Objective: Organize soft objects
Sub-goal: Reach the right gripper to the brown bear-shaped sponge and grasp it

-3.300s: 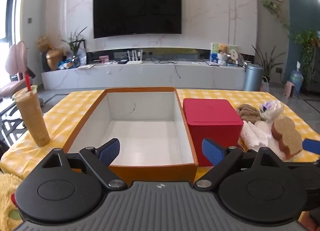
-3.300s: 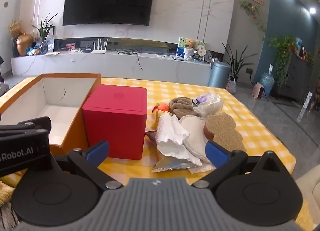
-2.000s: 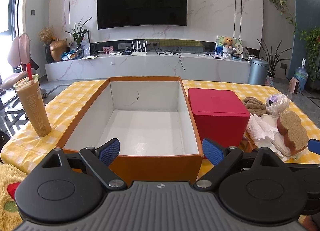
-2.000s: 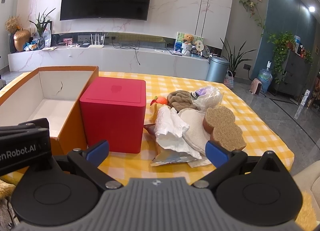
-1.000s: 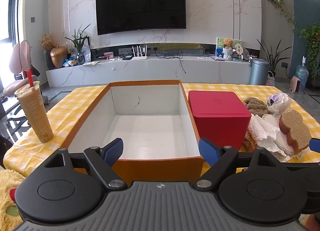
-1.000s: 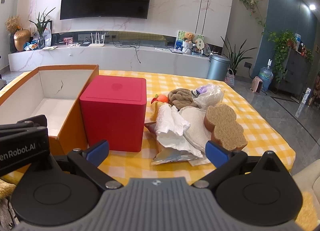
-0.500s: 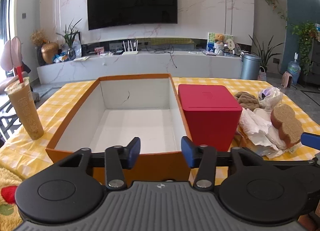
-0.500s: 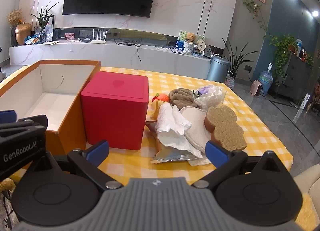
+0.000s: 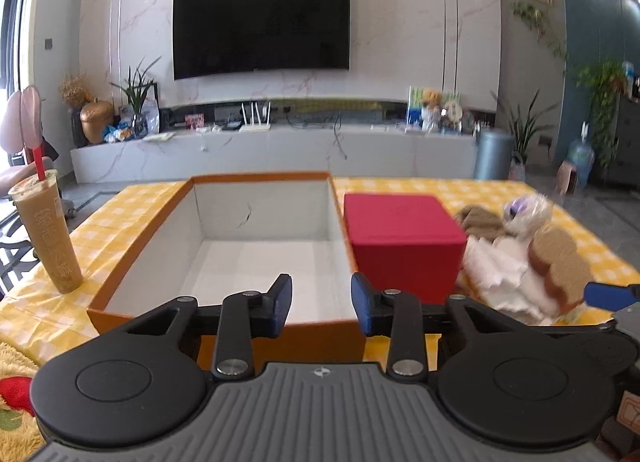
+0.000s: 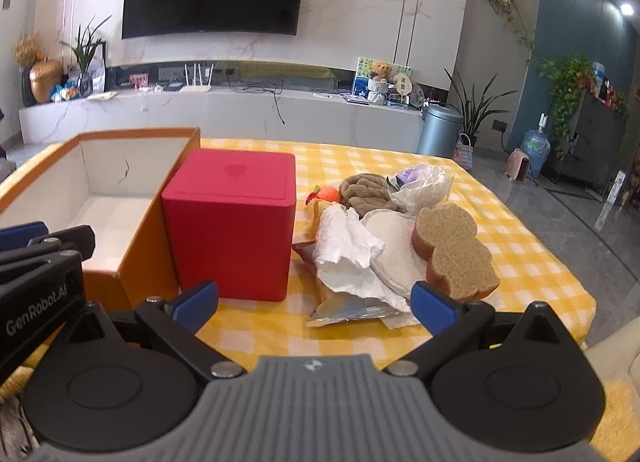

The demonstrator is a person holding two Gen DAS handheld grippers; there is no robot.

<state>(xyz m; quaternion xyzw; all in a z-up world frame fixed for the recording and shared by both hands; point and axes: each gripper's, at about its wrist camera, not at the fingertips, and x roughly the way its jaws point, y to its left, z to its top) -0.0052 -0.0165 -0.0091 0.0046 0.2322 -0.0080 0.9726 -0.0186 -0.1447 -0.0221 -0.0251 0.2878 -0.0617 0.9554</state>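
Left gripper (image 9: 321,304) narrowed since the earlier frames, blue pads drawn from a wide spread to a small gap, nothing between them; right gripper (image 10: 315,303) unchanged, spread wide and empty.

Left gripper: poised at the near edge of the orange cardboard box (image 9: 144,228), pads (image 9: 282,298) just above its front wall. Box interior white, open-topped, nothing visible inside.

Red lidded cube (image 10: 232,222): standing on the yellow checked tablecloth (image 10: 516,262), touching or just beside the right wall of the box.

Soft objects: heaped on the tablecloth to the right of the cube. Crumpled white cloth (image 10: 346,250) nearest the cube, lying over a silvery foil wrapper (image 10: 348,312). Cream round pad (image 10: 394,246) beside the cloth. Two brown flower-shaped sponges (image 10: 456,252) leaning against each other at the heap's right edge. Brown knitted cloth (image 10: 366,190) and a clear plastic bag (image 10: 422,182) behind; a small orange-red plush toy (image 10: 326,195) between the knitted cloth and the cube.

Right gripper: short of the heap, touching none of it.

Iced milk tea cup (image 9: 46,232) with red straw: upright, left of the box.
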